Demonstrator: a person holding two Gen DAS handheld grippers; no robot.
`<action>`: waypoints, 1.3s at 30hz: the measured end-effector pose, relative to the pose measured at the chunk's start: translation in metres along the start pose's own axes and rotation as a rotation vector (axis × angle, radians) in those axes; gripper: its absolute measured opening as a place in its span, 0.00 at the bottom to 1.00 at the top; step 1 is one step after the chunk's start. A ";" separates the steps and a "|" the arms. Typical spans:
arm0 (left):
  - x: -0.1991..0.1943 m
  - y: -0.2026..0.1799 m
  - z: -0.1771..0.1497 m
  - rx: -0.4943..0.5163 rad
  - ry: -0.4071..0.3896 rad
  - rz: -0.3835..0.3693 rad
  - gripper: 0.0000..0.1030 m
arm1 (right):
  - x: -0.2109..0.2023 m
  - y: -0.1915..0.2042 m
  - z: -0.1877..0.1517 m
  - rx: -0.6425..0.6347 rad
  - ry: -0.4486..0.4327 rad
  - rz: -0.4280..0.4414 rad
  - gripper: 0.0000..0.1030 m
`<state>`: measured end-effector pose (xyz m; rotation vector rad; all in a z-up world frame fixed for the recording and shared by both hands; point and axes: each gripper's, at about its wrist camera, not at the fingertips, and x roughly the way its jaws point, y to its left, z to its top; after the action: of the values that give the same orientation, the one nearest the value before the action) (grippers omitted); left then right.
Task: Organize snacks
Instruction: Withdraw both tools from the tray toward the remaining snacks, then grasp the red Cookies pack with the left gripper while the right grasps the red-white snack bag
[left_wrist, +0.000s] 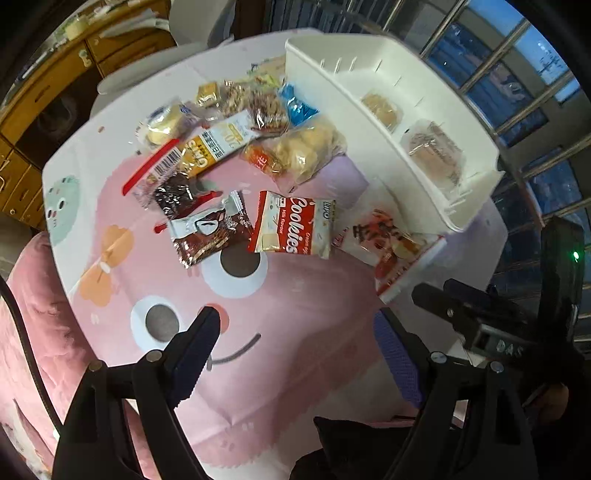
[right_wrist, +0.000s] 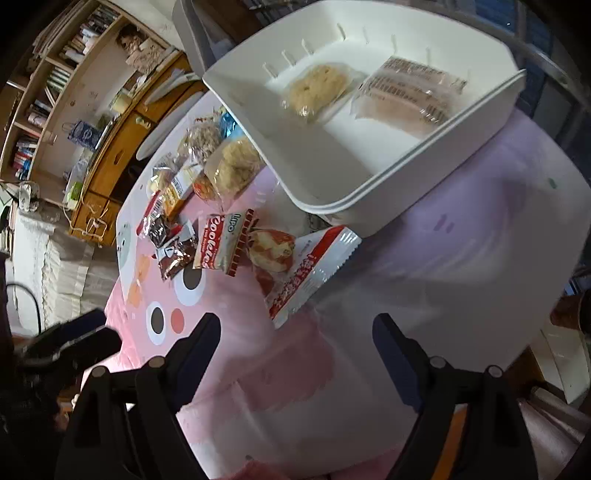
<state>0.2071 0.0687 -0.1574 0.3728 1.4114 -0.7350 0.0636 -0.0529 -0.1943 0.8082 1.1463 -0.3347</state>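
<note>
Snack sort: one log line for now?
bin: two packs in | left claw: open, empty | right claw: open, empty | cookies pack: on table

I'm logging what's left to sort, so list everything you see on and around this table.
White bin: one, white, far side of table, holding two wrapped snacks.
Round pastry pack: one, pale yellow, inside bin.
Clear wafer pack: one, pinkish, inside bin beside it.
Cookies packet: one, red and white, on tablecloth.
Brown sachet: one, brown and silver, left of Cookies packet.
Red-and-white bun packet: one, partly under the bin's near corner.
Loose snack pile: several, mixed colours, beyond.
Tablecloth: one, pink cartoon face.
Left tongs: open, empty.
Right tongs: open, empty.
</note>
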 end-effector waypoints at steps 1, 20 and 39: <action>0.005 0.001 0.004 -0.007 0.012 -0.004 0.82 | 0.003 -0.001 0.001 0.001 0.007 0.009 0.83; 0.111 0.022 0.062 -0.173 0.137 -0.075 0.81 | 0.038 -0.020 0.032 0.011 -0.038 0.180 0.83; 0.134 -0.023 0.091 -0.074 0.098 0.088 0.75 | 0.052 -0.014 0.037 0.005 -0.052 0.167 0.67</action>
<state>0.2591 -0.0383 -0.2698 0.4142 1.5003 -0.5980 0.1005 -0.0805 -0.2405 0.8883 1.0224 -0.2190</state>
